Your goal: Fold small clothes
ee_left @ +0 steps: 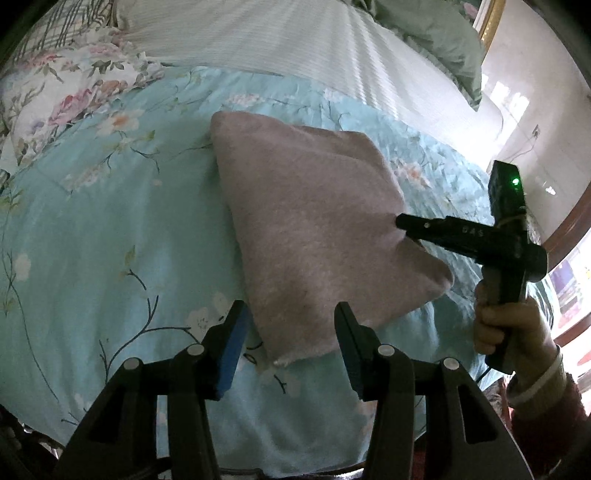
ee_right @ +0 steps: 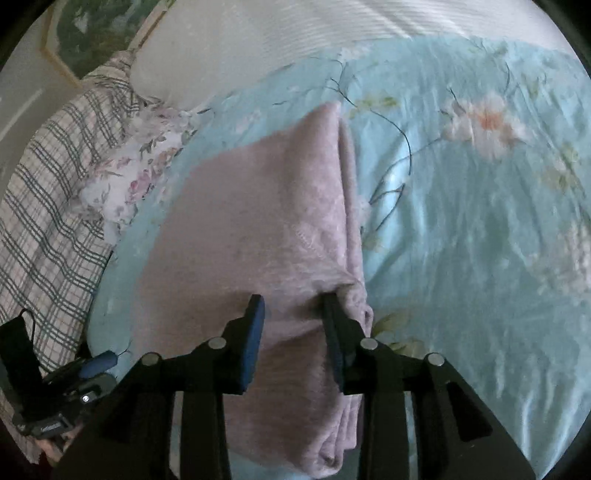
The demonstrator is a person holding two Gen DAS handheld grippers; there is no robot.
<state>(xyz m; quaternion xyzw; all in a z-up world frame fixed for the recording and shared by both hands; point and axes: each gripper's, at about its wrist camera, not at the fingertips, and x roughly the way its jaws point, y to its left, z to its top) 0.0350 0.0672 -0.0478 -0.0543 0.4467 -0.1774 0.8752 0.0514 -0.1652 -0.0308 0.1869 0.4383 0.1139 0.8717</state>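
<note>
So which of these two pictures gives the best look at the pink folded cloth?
The left wrist view: the whole pink folded cloth lies in sight on the blue floral bedspread, all edges clear. The right wrist view is closer and blurred; its own tongs cover part of the cloth, though stacked layers show.

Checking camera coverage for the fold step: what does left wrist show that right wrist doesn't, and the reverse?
Only left wrist: the right gripper from the side, its fingers at the folded pink garment's right edge, plus the hand holding it, a green pillow and the bright floor beyond the bed.

Only right wrist: the garment's stacked layers along its fold, one finger tucked into that edge; a framed picture on the wall; the left gripper at lower left.

Both: the garment on the turquoise floral bedspread, white striped fabric, plaid cloth.
</note>
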